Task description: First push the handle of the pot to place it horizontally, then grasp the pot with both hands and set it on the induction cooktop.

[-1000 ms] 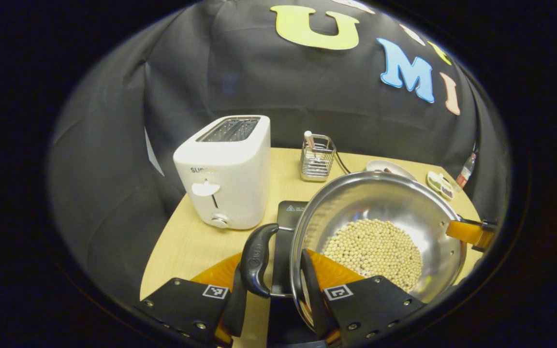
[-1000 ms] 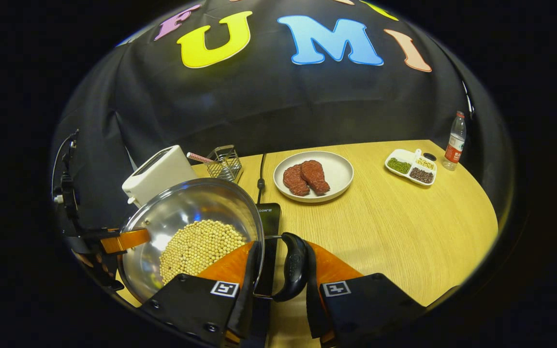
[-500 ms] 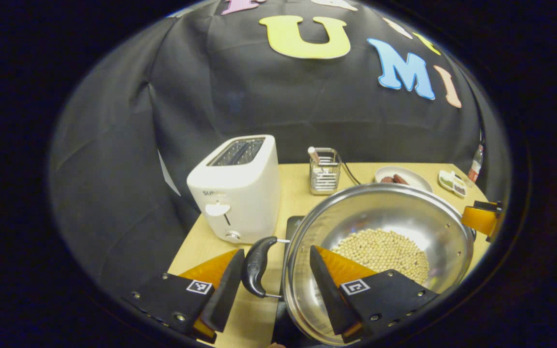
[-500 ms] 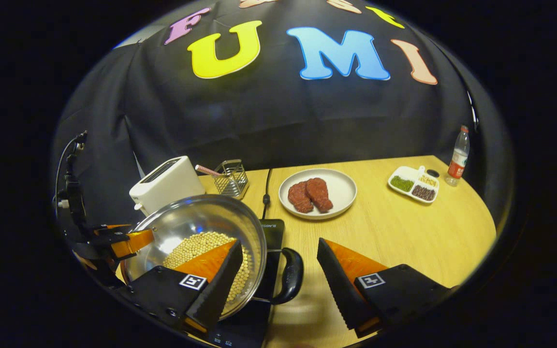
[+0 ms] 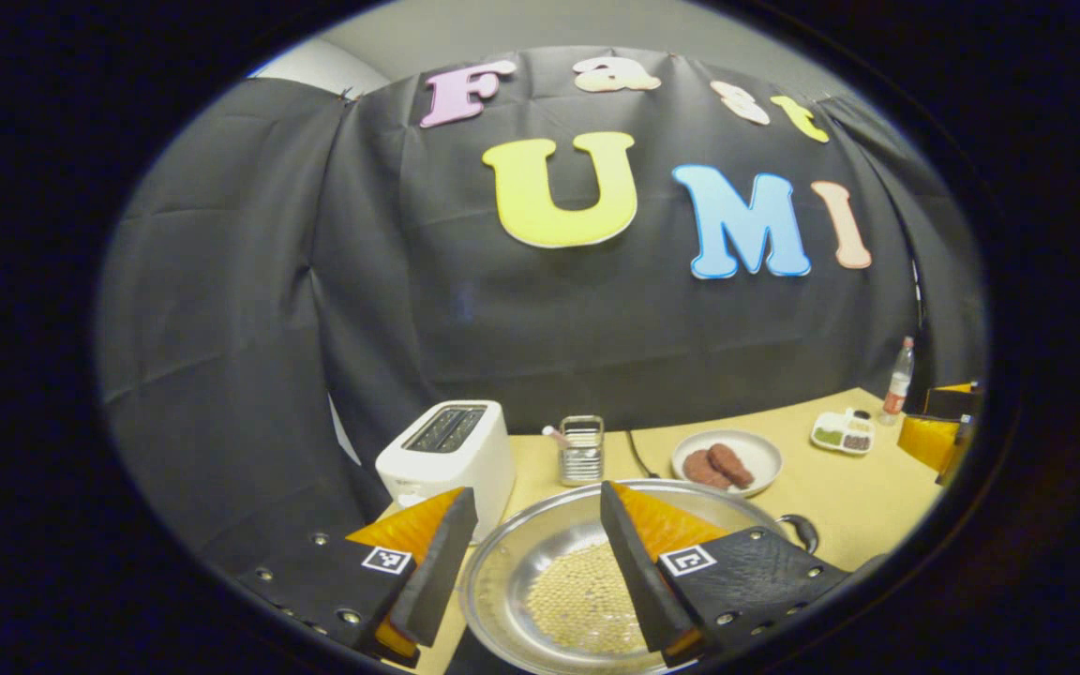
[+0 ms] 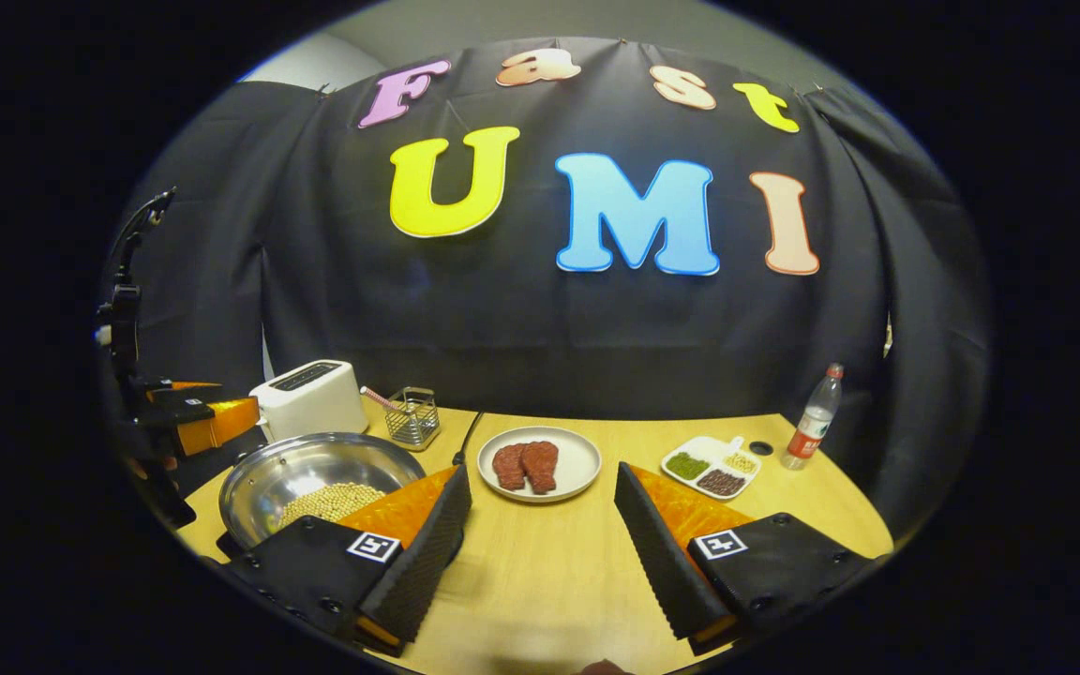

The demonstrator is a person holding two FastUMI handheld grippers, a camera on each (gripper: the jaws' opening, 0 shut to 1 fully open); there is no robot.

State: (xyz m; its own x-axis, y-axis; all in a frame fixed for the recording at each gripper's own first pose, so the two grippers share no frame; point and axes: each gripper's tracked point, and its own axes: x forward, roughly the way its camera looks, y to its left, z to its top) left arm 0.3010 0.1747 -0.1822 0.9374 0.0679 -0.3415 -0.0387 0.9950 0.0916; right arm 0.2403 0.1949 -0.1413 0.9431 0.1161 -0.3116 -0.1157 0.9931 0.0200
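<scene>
left gripper (image 5: 531, 553) jaws apart, holding nothing | right gripper (image 6: 540, 534) jaws apart, holding nothing | steel pot (image 6: 315, 469) of beans sat near table's (image 6: 784, 525) left edge, by toaster (image 6: 310, 398); cooktop beneath not discernible | advice: withdraw level, clear of the rim, handles untouched

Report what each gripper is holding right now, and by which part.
Nothing is held. The left gripper and right gripper are both open, apart from the steel pot of pale beans.
</scene>
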